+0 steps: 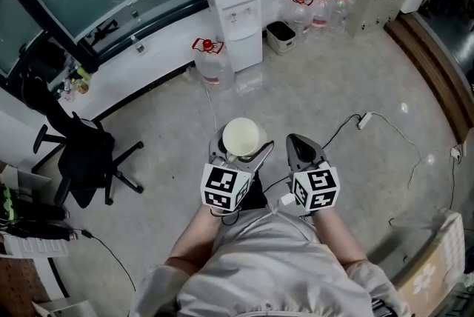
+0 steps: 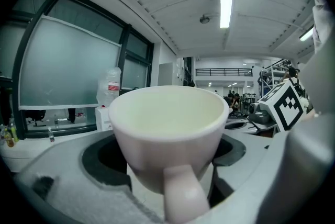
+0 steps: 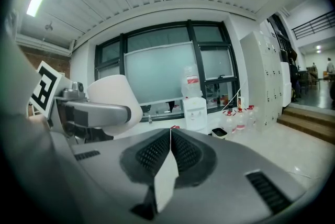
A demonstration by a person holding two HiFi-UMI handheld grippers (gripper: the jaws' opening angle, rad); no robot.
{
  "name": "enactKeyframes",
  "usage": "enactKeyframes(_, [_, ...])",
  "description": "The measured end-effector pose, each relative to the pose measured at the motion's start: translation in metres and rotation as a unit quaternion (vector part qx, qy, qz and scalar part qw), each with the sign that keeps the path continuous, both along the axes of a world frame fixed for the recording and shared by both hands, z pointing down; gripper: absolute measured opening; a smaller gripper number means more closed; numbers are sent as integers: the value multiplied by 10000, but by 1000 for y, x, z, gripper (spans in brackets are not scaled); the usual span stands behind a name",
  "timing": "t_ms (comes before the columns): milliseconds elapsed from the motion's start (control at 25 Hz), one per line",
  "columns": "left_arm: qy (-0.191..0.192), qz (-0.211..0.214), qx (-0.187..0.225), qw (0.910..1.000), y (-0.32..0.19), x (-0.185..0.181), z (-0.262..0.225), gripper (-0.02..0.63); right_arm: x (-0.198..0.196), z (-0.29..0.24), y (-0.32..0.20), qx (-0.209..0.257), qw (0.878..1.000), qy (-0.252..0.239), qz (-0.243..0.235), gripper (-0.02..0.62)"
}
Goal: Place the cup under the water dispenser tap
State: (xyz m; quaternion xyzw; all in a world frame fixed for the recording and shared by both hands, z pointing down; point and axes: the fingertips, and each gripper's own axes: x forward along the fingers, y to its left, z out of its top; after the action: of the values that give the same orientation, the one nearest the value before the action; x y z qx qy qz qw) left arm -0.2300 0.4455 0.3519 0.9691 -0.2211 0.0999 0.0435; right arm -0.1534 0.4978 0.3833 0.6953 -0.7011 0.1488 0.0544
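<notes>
Head view: the left gripper holds the white cup, fingers clamped around it, well apart from the water dispenser across the floor. The right gripper rides alongside, fingers pressed together and empty. The carry appears to be in hand; the next move calls for closing in and lining the cup up beneath the tap.

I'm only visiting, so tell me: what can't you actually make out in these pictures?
- Tap of the water dispenser: too small and distant in the head view and the right gripper view.
- Underside of the cup: hidden by its own body in the left gripper view.
- Labels on the water bottles: too small to read in the head view.
</notes>
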Motion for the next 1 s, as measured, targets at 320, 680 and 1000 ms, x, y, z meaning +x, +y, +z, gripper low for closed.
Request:
enactKeyframes(320, [109, 249, -245, 9993, -69, 48, 8, 460, 39, 4, -69, -215, 9997, 15, 87, 29])
enactKeyframes(680, [35, 416, -462, 9981, -194, 104, 26, 460, 83, 12, -193, -521, 9986, 41, 60, 29])
enactKeyframes(1000, [-128, 491, -585, 9970, -318, 145, 34, 460, 112, 14, -310, -767, 9970, 52, -113, 29])
